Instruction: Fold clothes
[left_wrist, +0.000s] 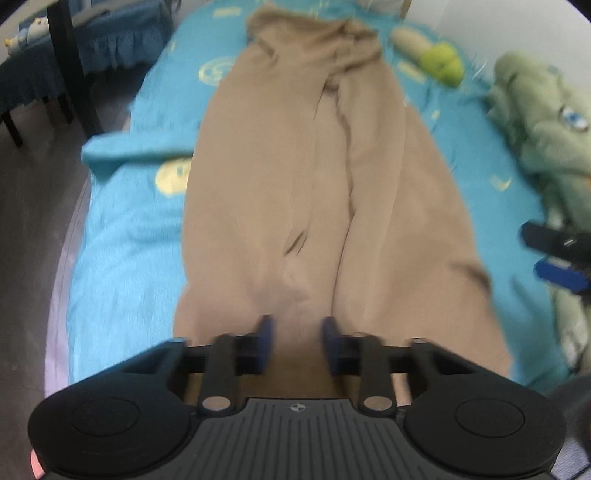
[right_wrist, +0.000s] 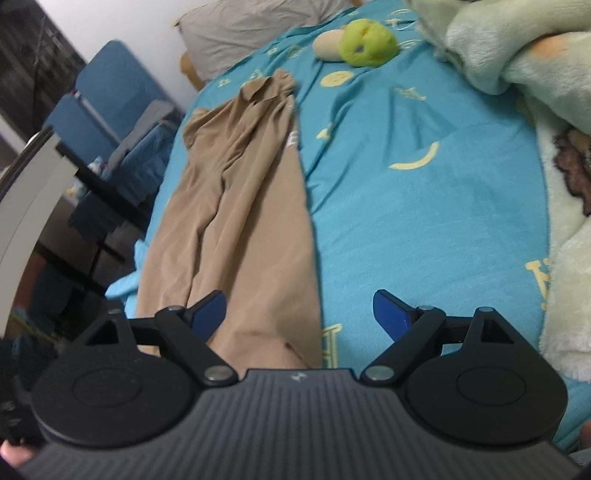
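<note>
Tan trousers (left_wrist: 314, 177) lie lengthwise on a blue bed sheet (left_wrist: 122, 251), folded leg on leg, waistband at the far end. My left gripper (left_wrist: 298, 341) hovers over the near end of the trousers, jaws partly open with nothing between them. My right gripper (right_wrist: 299, 314) is wide open and empty above the near right edge of the trousers (right_wrist: 243, 206); its blue fingertips (left_wrist: 554, 254) also show at the right edge of the left wrist view.
A green plush toy (right_wrist: 367, 40) and a beige one (right_wrist: 327, 44) lie at the far end of the bed. A pale green fleece blanket (right_wrist: 517, 48) is heaped along the right. Blue chairs (right_wrist: 110, 103) and a dark table (left_wrist: 33, 74) stand left of the bed.
</note>
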